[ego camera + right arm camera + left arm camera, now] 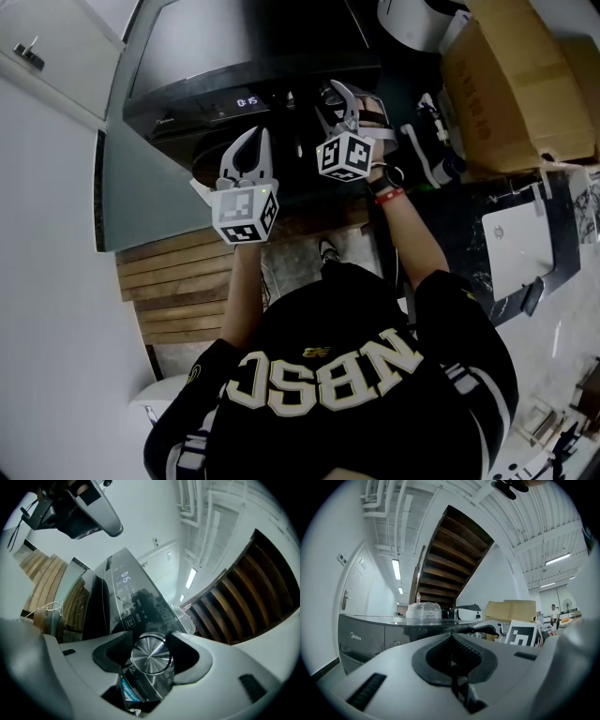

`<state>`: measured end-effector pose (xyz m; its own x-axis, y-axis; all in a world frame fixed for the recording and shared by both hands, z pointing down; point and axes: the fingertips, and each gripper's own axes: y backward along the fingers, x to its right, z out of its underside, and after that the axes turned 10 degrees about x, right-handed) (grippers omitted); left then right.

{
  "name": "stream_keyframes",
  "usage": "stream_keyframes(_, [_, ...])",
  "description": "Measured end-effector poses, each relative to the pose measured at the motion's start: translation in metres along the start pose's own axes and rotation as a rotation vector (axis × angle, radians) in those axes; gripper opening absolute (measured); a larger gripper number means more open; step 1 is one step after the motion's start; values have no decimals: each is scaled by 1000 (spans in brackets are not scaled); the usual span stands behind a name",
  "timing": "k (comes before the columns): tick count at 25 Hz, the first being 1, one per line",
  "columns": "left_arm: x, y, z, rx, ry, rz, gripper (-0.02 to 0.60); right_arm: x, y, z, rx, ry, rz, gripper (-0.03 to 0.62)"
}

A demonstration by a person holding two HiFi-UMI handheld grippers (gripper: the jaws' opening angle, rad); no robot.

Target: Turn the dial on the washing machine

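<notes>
Shadow covers much of the head view. The washing machine (pixel 187 56) is a dark block at the top, with a lit display (pixel 247 100) on its front edge. The right tool (pixel 342 98) reaches onto the panel just beside that display and hides the dial completely. The left tool (pixel 251 150) hangs lower, apart from the machine.

In the left gripper view the left tool (pixel 452 660) has its jaws pressed together on nothing. The washing machine (pixel 365 637) stands off to the left, and its dial is out of sight from here.

The right gripper view shows the dial (pixel 150 656), a brushed-metal knob standing out from the glossy control panel (pixel 136 611). The right tool (pixel 151 657) pinches it, with a pad against each side of its rim. The dial looks rigid and smooth, so it is likely slippery. A firm hold on the rim and a twist about its own axis should suit it, probably against click-stops. The panel markings are too small to read, and the dial's pointer cannot be made out.
</notes>
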<state>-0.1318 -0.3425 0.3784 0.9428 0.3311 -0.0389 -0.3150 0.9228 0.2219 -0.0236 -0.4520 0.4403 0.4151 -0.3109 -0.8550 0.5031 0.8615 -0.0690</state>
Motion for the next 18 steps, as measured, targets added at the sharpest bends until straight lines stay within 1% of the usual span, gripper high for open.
stream_keyframes(4, [0, 0, -1, 3, -2, 0, 14, 0, 1, 0, 3, -13, 8, 259])
stream_keyframes(8, [-1, 0, -1, 0, -3, -4, 14, 3, 0, 0, 14, -88, 24, 259])
stream_keyframes(10, [-1, 1, -1, 0, -2, -5, 14, 6, 1, -1, 24, -163, 41, 259])
stream_keyframes(11, [0, 1, -2, 1, 0, -5, 14, 8, 1, 0, 30, -219, 54, 259])
stream_keyframes(14, [1, 1, -3, 5, 2, -5, 14, 16, 3, 2, 41, -435, 105, 259])
stream_keyframes(15, [1, 2, -4, 6, 2, -5, 14, 18, 3, 3, 39, -486, 118, 258])
stream_keyframes(16, [1, 2, -4, 7, 2, -5, 14, 19, 3, 3, 35, -515, 127, 258])
stream_keyframes(18, [2, 2, -5, 9, 2, -7, 14, 19, 3, 3, 29, -529, 135, 258])
